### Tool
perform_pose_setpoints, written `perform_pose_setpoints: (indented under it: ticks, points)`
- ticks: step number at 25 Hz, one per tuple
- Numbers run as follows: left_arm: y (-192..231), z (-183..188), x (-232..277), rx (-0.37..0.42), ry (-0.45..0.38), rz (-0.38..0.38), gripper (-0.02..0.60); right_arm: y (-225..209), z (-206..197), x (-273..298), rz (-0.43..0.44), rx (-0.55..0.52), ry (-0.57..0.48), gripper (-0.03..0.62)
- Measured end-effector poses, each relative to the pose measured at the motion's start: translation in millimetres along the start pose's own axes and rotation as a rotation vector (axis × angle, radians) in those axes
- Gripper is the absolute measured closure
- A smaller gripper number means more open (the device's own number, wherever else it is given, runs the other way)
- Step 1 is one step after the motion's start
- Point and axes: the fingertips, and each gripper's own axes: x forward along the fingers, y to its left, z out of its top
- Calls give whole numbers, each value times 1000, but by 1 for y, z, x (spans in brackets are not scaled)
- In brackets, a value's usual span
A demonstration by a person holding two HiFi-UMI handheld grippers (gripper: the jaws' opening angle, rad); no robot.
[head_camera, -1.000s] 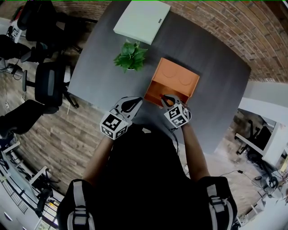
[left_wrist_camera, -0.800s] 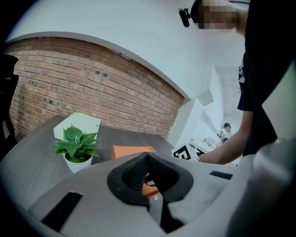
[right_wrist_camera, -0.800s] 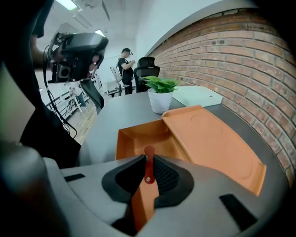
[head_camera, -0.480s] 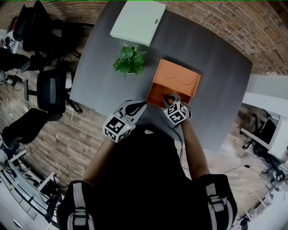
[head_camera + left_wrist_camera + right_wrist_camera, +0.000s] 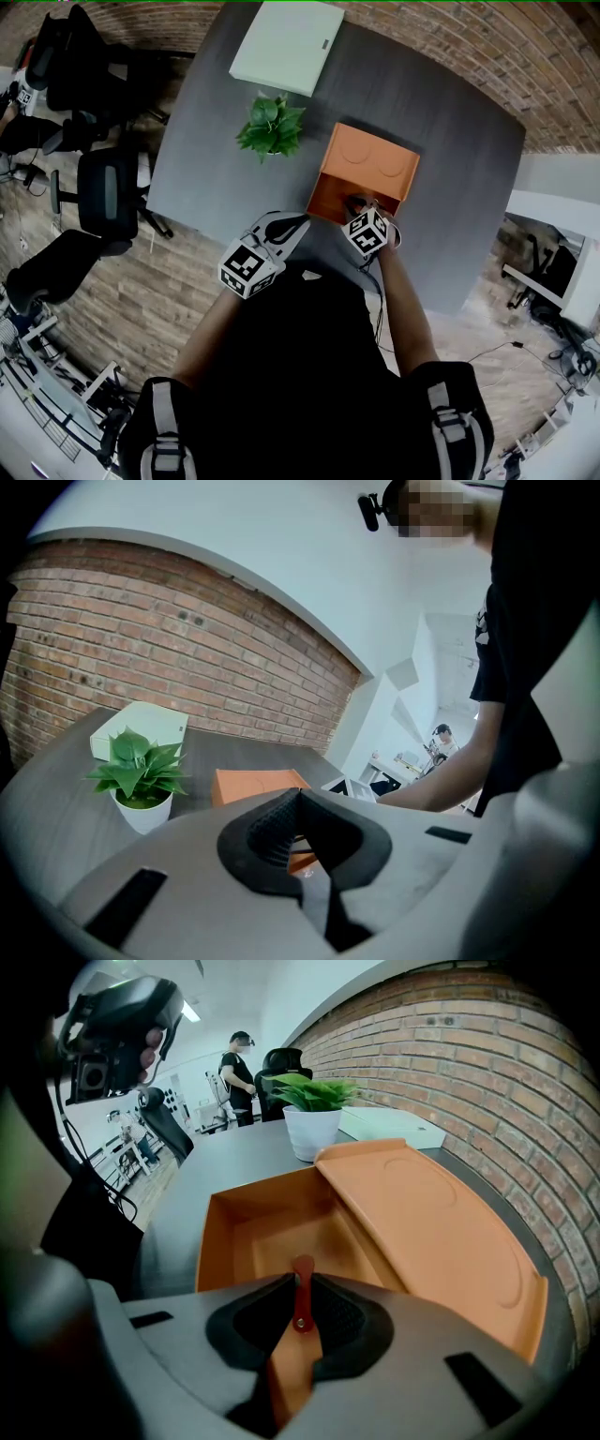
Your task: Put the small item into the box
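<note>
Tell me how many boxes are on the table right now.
2. The open orange box sits on the person's side of the table, below the right gripper. The flat white box lies at the far edge, beyond the potted plant. None seem hidden.

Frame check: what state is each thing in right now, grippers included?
Box: open, lid folded back.
Small item: clamped in right gripper, not yet in box.
Right gripper: shut on small item.
Left gripper: shut, empty.
Plant: upright.
White box: closed, lying flat.
</note>
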Motion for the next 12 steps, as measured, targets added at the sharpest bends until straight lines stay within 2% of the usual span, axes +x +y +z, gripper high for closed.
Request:
perform_pose_setpoints:
  ticks: [12]
  points:
    - [-6, 0, -6, 15, 10, -3, 558, -6, -4, 6, -25, -3, 37, 527]
